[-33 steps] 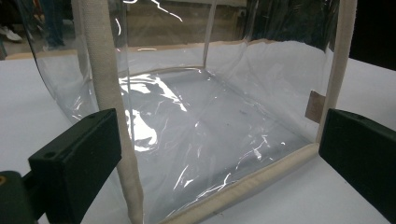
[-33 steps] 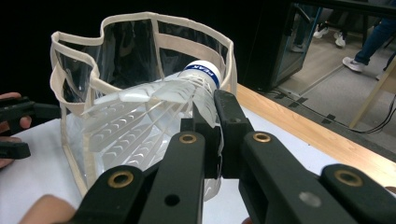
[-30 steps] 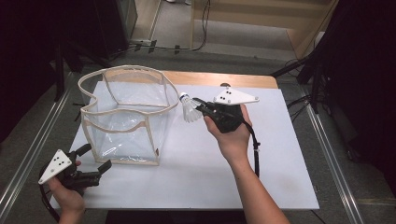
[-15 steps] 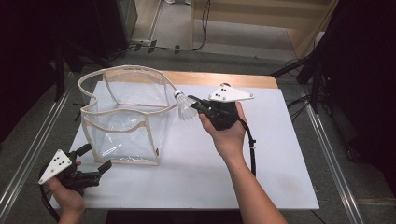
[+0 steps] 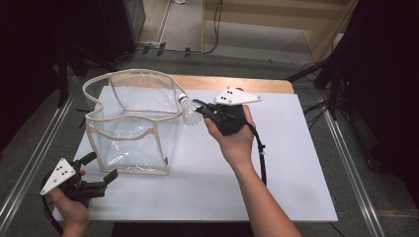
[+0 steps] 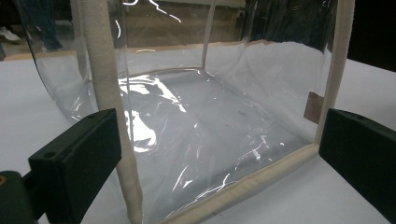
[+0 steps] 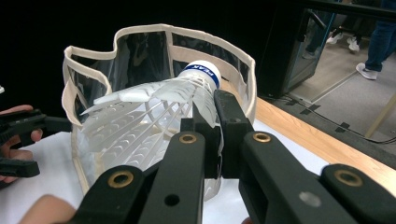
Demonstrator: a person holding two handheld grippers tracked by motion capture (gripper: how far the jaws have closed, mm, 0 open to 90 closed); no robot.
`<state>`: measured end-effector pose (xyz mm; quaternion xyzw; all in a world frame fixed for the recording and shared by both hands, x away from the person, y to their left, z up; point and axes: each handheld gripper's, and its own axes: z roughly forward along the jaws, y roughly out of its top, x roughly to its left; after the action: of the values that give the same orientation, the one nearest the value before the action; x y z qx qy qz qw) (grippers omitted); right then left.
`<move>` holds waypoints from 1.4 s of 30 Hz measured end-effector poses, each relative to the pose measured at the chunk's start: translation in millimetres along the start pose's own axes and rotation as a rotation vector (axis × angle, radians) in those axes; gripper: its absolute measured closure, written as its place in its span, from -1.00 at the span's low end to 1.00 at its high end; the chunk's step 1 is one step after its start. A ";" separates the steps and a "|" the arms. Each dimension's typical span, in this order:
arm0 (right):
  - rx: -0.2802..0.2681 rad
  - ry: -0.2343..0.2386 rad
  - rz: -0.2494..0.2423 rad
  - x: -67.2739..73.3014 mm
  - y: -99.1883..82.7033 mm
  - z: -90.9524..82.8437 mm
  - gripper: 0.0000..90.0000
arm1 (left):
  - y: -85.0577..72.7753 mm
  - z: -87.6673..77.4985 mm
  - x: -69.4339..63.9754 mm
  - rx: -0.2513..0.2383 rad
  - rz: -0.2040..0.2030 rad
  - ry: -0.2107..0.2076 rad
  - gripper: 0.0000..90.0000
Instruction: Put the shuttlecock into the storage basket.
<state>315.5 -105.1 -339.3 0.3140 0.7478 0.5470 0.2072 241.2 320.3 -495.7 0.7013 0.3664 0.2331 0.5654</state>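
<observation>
A clear plastic bag [image 5: 129, 117] with beige fabric trim stands open on the left half of the white table. My right gripper [image 5: 198, 106] is shut on a white feather shuttlecock [image 5: 188, 113], held level at the bag's right top rim. In the right gripper view the jaws pinch the shuttlecock [image 7: 140, 116] near its blue-banded cork, which points at the bag's rim [image 7: 140, 33]. My left gripper [image 5: 104, 166] rests low at the table's front left, open. Its jaws point at the bag's near corner seam [image 6: 105, 84] without touching it.
The white tabletop [image 5: 296, 163] lies bare to the right of my right arm. A wooden strip [image 5: 257, 85] runs along the far edge. Metal rails [image 5: 346, 148] flank the table, and dark stands and cables sit on the floor behind.
My right gripper has carried the shuttlecock a little to the left, up to the bag's right rim. The left gripper has stayed where it was.
</observation>
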 end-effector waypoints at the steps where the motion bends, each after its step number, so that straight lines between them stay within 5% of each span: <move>1: -0.002 0.002 -0.002 0.2 0.6 0.8 0.93 | 0.0 -0.1 0.1 0.000 0.000 0.000 -1.00; 42: 0.008 0.039 -0.001 10.7 18.3 49.3 0.93 | 0.1 0.1 -0.6 0.002 0.005 -0.004 -1.00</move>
<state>344.5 -60.1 -337.1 0.3037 0.7541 0.5499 0.1916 240.9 319.8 -495.5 0.7032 0.3636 0.2330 0.5649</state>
